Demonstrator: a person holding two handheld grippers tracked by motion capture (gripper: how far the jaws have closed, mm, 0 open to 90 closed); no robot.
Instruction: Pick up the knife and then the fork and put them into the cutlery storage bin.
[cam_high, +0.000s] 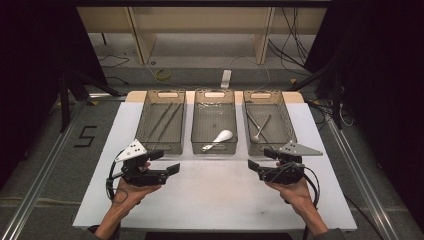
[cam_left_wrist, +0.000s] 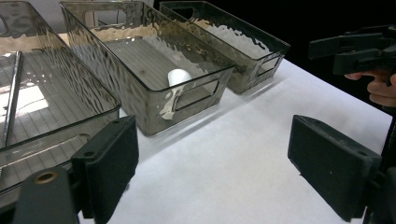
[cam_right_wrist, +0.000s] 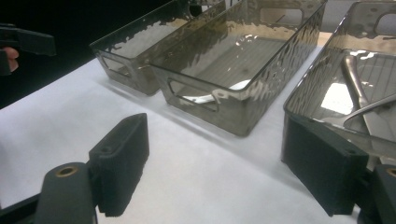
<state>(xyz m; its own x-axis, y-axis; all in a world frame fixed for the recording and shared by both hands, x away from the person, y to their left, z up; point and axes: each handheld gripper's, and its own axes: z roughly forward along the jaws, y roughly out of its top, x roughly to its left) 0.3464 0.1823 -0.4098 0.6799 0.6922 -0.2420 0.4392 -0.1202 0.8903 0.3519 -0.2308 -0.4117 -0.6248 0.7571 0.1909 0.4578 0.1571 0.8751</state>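
Three smoked clear bins stand in a row at the far side of the white table (cam_high: 215, 192). The left bin (cam_high: 142, 120) holds thin metal chopsticks (cam_high: 165, 120). A white spoon (cam_high: 220, 137) lies in the middle bin (cam_high: 214, 149). Metal cutlery (cam_high: 260, 129), a spoon among it, lies in the right bin (cam_high: 288, 120). My left gripper (cam_high: 166, 161) hovers in front of the left bin, open and empty, its pads (cam_left_wrist: 109, 163) wide apart over bare table. My right gripper (cam_high: 261, 159) sits just in front of the right bin, also open with nothing between its pads (cam_right_wrist: 121, 161).
The two grippers point toward each other across the bare middle front of the table. Past the table's far edge are floor cables, a yellow coil (cam_high: 162, 75) and wooden furniture legs. Metal rails run along both sides of the floor.
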